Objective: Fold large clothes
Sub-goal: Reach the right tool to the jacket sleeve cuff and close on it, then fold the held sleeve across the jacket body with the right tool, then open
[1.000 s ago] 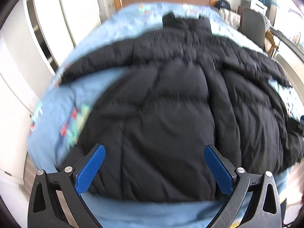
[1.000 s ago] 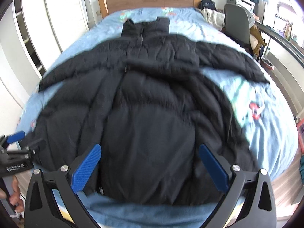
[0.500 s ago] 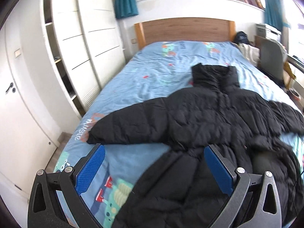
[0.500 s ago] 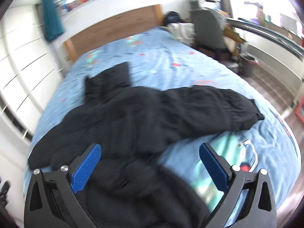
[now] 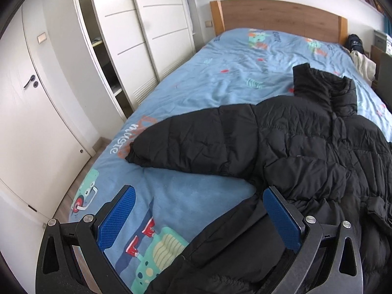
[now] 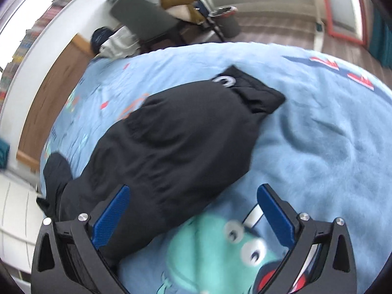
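Note:
A black puffer jacket lies spread on a blue bed, collar toward the headboard. Its left sleeve stretches out toward the bed's left edge. My left gripper is open and empty, above the jacket's lower left side and short of that sleeve. In the right wrist view the jacket's right sleeve lies across the blue cover, cuff toward the room. My right gripper is open and empty, just above the sleeve's near part.
The blue printed bedcover meets a wooden headboard. White wardrobes and a door stand close along the bed's left side. A grey chair and a bin stand on the floor beyond the right side.
Both grippers moved up from the jacket's hem and apart: the left now faces the left sleeve, the right swung out over the right sleeve. Both stayed open.

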{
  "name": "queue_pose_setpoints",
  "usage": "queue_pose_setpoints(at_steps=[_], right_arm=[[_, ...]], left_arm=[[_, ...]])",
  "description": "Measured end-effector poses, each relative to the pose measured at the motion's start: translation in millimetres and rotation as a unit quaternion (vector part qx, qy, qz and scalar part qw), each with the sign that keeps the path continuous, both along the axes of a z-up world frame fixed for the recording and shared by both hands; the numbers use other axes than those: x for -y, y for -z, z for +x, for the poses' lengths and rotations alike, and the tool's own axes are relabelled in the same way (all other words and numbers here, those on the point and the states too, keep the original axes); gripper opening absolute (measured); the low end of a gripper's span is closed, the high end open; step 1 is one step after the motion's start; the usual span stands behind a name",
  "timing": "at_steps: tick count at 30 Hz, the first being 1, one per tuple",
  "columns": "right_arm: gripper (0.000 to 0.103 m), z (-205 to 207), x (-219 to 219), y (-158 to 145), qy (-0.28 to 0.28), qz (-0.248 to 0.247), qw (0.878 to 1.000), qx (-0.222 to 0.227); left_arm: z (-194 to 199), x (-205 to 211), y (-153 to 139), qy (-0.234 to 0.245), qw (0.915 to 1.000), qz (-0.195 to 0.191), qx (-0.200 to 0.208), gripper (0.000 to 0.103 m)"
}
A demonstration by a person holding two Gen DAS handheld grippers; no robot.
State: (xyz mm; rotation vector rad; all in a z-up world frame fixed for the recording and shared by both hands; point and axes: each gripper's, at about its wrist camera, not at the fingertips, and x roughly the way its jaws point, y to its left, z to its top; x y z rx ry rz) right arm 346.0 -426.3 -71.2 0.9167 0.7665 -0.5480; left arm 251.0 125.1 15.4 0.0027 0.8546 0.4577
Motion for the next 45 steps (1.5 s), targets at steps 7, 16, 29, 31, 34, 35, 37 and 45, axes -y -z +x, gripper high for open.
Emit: queue_pose_setpoints(at_steps=[7, 16, 29, 31, 34, 35, 37, 45], right_arm=[[0.103, -5, 44, 35, 0.065, 0.071, 0.994, 0.051], [0.041, 14, 58, 40, 0.057, 0.1, 0.989, 0.087], [0.018, 41, 17, -54, -0.025, 0.01, 0.99, 0.139], [0.018, 48, -1, -77, -0.052, -0.005, 0.987, 0.152], [0.018, 61, -36, -109, -0.098, -0.019, 0.979, 0.175], [0.018, 65, -48, -117, -0.11, -0.021, 0.977, 0.181], [0.018, 73, -78, -136, -0.144, -0.025, 0.97, 0.196], [0.016, 91, -201, -175, -0.27, -0.036, 0.937, 0.217]], left_arm=[[10, 4, 22, -0.008, 0.9994, -0.016, -0.028, 0.102], [7, 7, 37, -0.012, 0.9982, -0.034, -0.048, 0.102], [-10, -5, 33, -0.016, 0.9989, -0.037, -0.025, 0.102], [-14, -8, 32, -0.014, 0.9988, -0.042, -0.019, 0.102], [-18, -12, 29, -0.01, 0.999, -0.043, -0.012, 0.102], [-19, -14, 29, -0.01, 0.9989, -0.044, -0.01, 0.102], [-22, -17, 28, -0.007, 0.9988, -0.049, -0.006, 0.102], [-37, -29, 28, 0.004, 0.9973, -0.073, 0.005, 0.102]])
